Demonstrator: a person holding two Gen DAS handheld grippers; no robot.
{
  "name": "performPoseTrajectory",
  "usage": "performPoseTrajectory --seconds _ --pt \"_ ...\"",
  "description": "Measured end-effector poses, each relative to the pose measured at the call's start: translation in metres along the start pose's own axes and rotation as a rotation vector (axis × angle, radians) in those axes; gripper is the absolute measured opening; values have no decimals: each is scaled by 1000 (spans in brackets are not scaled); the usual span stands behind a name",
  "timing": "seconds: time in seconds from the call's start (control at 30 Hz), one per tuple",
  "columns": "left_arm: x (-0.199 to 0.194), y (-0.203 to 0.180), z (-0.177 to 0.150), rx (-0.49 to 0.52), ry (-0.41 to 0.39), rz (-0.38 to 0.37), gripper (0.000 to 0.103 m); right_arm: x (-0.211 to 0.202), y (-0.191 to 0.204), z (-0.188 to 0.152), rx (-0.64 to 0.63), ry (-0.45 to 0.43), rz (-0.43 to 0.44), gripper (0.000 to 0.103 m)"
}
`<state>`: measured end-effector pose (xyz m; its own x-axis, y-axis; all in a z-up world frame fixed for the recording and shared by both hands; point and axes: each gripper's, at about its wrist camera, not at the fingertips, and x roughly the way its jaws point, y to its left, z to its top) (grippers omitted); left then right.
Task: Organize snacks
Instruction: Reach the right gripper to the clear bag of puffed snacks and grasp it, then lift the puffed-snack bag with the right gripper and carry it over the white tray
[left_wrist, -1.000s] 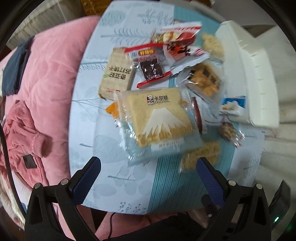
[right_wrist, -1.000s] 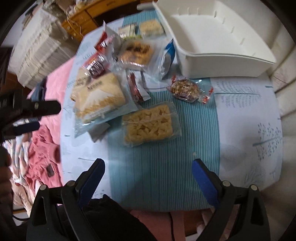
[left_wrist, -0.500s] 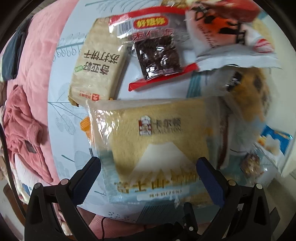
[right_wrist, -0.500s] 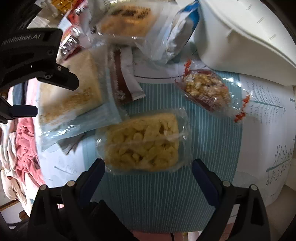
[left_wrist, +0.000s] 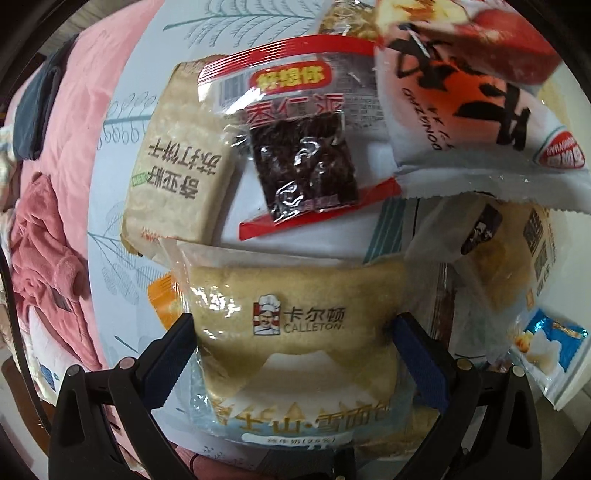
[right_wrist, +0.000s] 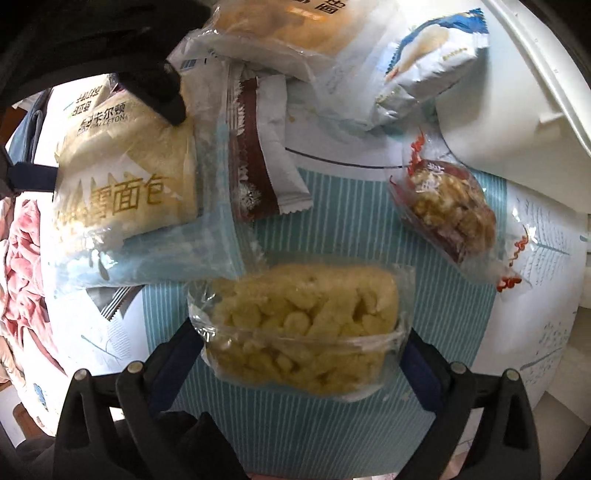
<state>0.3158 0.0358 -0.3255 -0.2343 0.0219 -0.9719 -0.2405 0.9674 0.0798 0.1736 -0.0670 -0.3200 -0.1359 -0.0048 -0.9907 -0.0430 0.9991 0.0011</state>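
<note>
My left gripper (left_wrist: 293, 350) is open, its fingers on either side of a large Calleton bread bag (left_wrist: 295, 332) lying on the table; the bag also shows in the right wrist view (right_wrist: 125, 181). My right gripper (right_wrist: 299, 354) is open around a clear bag of yellow puffed snack (right_wrist: 303, 325), its fingers beside the bag's two ends. The white bin (right_wrist: 517, 74) stands at the upper right of the right wrist view.
A cracker pack (left_wrist: 177, 177), a red date-cake pack (left_wrist: 303, 162) and a white-orange bag (left_wrist: 461, 103) lie beyond the bread. A brown wafer pack (right_wrist: 258, 155), a peanut-candy bag (right_wrist: 447, 206) and a blue-white bag (right_wrist: 424, 62) lie near the bin. Pink bedding (left_wrist: 48, 184) is left.
Both grippers have moved down and forward. The left one now straddles the bread bag and the right one now straddles the puffed snack bag.
</note>
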Motion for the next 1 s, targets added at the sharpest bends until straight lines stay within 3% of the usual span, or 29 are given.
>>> performPoseTrajectory --seconds 0.1,0.37,0.67,0.87,1.0 --pt "-2 -6 -2 -1 -27 9 103 3 3 1 0 2 -3 99" --pt "-7 -6 -23 61 -140 11 102 -8 -13 -3 26 -17 7 85" --pt "-14 8 -57 114 -212 -3 90 -7 -37 -15 89 -7 53 83" --pt "-26 36 -80 107 -272 -67 60 -25 -47 -38 137 -67 45 83" --pt "-35 61 -85 118 -304 -138 29 -43 -55 -53 159 -125 37 83"
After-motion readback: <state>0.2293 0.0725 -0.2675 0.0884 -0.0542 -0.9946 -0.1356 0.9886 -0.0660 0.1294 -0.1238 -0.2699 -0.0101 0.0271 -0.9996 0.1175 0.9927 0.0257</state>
